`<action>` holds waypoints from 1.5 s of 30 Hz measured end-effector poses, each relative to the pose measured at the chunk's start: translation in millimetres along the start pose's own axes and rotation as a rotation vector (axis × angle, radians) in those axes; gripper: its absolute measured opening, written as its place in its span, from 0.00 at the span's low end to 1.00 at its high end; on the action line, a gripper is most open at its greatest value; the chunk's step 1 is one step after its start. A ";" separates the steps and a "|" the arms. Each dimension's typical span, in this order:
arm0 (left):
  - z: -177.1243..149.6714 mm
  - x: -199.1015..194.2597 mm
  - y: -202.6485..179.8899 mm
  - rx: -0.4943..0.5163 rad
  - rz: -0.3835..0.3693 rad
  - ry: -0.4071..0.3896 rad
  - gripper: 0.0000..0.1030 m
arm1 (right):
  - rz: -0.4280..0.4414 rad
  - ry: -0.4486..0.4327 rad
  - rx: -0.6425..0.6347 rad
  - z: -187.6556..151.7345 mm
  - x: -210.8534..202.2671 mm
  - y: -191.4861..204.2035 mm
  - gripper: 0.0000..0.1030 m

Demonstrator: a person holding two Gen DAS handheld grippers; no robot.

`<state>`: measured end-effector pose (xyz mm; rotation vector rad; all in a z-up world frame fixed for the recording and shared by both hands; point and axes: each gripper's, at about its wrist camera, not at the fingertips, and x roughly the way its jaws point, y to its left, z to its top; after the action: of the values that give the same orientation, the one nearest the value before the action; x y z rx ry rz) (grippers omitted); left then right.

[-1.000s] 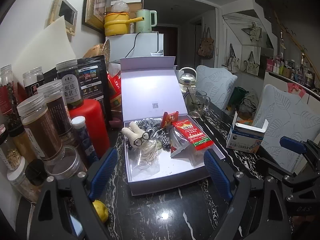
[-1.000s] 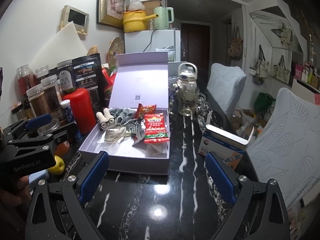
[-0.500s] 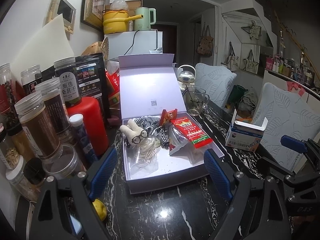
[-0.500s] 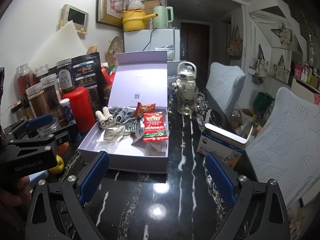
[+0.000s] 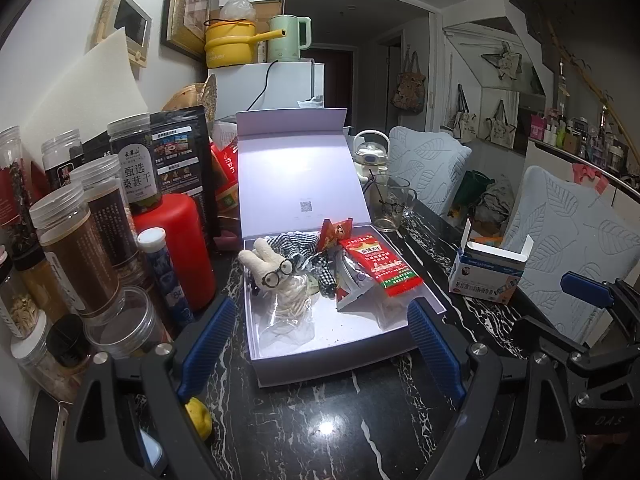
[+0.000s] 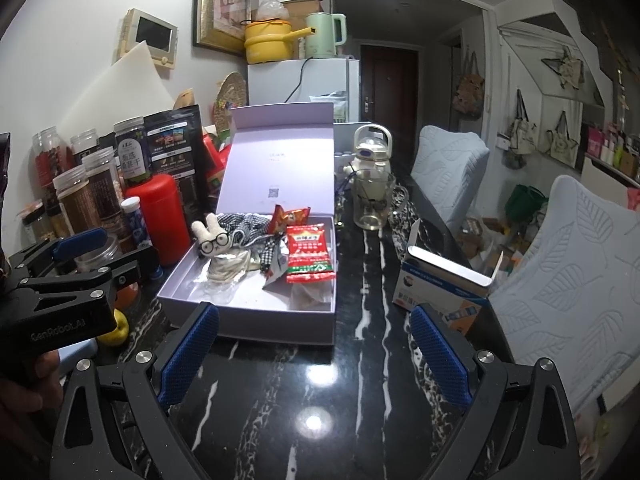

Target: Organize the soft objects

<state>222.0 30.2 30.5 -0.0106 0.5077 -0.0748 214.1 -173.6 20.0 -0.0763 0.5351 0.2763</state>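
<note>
An open lavender box [image 5: 340, 364] [image 6: 248, 320] stands on the black marble table with its lid up. Inside lie a white plush rabbit with glasses [image 5: 276, 272] [image 6: 214, 240], a checked cloth [image 5: 304, 248] [image 6: 248, 226], a red snack packet [image 5: 380, 266] [image 6: 310, 254], a smaller orange-red packet [image 5: 334, 232] [image 6: 290, 216] and clear plastic wrap [image 5: 288, 320]. My left gripper [image 5: 320, 344] is open and empty, just in front of the box. My right gripper [image 6: 316, 356] is open and empty, in front of the box's right corner.
Jars [image 5: 76, 252], a red canister [image 5: 176, 248] and a dark pouch [image 5: 180, 160] crowd the table's left. A small yellow fruit [image 5: 200, 416] lies by my left fingers. A glass cup [image 6: 370, 200], a white kettle [image 6: 372, 148] and a blue-white carton [image 6: 440, 288] stand to the right.
Both grippers have drawn back a little from the box, which now looks slightly farther. Nothing in the box has moved. Both grippers stay open.
</note>
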 end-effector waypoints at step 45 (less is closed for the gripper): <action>-2.7 -0.5 -4.7 0.009 0.000 0.044 0.86 | -0.023 0.018 -0.003 -7.1 -8.3 -6.4 0.95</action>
<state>220.0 25.6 28.6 -0.0005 0.5510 -0.0775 205.6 -182.8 18.1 -0.0879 0.5512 0.2540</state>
